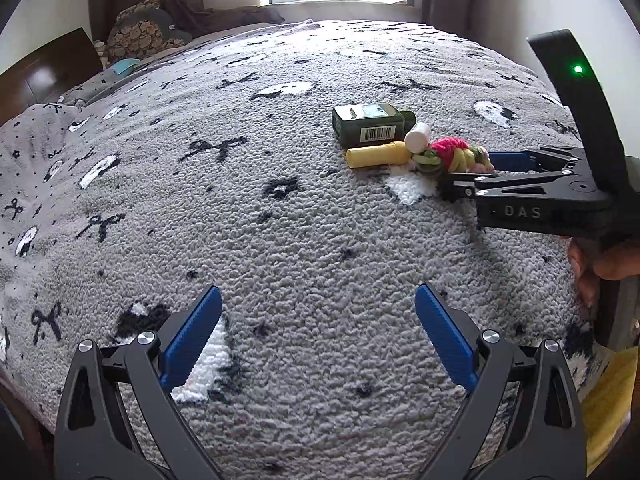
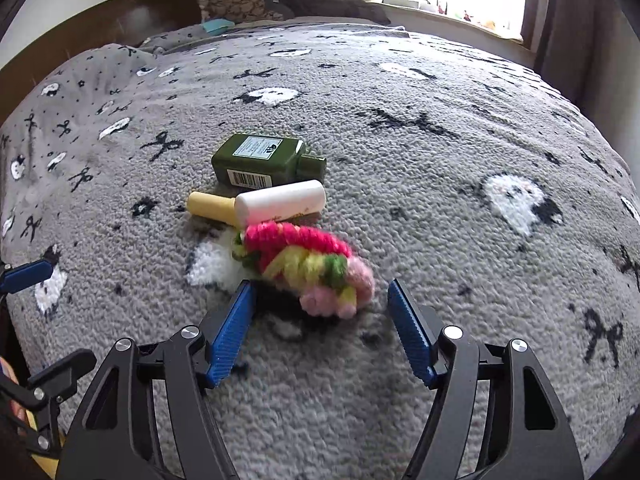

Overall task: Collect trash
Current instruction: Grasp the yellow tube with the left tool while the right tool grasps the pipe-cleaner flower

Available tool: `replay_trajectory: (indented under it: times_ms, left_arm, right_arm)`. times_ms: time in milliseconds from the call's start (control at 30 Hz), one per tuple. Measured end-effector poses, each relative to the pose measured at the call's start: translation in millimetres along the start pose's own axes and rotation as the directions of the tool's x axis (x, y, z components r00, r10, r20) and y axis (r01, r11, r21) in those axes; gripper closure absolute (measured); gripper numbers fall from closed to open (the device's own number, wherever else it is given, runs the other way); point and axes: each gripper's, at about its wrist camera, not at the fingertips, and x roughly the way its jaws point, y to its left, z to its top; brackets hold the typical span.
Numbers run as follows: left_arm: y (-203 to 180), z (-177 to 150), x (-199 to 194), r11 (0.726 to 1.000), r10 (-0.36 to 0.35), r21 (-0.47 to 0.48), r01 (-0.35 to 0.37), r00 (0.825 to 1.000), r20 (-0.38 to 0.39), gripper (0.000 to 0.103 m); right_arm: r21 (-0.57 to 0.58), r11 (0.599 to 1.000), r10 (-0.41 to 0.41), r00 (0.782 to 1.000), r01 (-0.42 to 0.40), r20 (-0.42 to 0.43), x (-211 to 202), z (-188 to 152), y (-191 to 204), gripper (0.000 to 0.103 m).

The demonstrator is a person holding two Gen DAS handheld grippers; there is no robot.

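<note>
A grey fleece blanket [image 2: 400, 360] patterned with black bows and white sheep covers the bed, and the trash lies in a tight cluster near its middle. Largest is a dark green bottle [image 2: 264, 159] on its side, with a pale label too small to read on its upper face and a barcode on the side toward the cameras. Just in front of it lie a white tube [image 2: 280, 202] and a pale yellow tube [image 2: 212, 205], end to end and touching. Nearest the right gripper [image 2: 320, 332] is a fuzzy knot of yarn [image 2: 308, 264], pink, yellow, green and pale rose, touching the white tube. The right gripper's blue fingers [image 2: 232, 336] stand wide apart, low over the blanket, with the near end of the yarn just between their tips; whether they touch it cannot be told. The left gripper [image 1: 318, 336] hangs well back from the cluster, its fingers [image 1: 192, 340] spread wide and holding nothing. In the left wrist view, the right gripper's black body reads "DAS".
</note>
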Motion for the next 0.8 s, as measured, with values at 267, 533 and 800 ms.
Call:
replay_trajectory:
  times_ms: [267,533,800]
  left_arm:
    - [-17.8,24.8,25.1,0.999,-0.026,0.024,0.026,1.0,-0.011,0.011]
    - [-38.6,62.5,56.0,0.998,-0.066,0.005,0.066,0.998,-0.004,0.023]
    - [-42.1,87.5,87.8,0.997,-0.071,-0.045,0.07,0.997,-0.017,0.033]
  right_arm:
    - [-0.02,0.999,0.027,1.0,-0.027,0.005,9.1,14.8,-12.0,0.066]
    - [0.025,0.999,-0.022,0.998,0.02,0.051,-8.6,12.5,-47.8,0.069]
    - [0.036,0.999,-0.041,0.997,0.039,0.069,-28.6,1.0,-75.9,0.069]
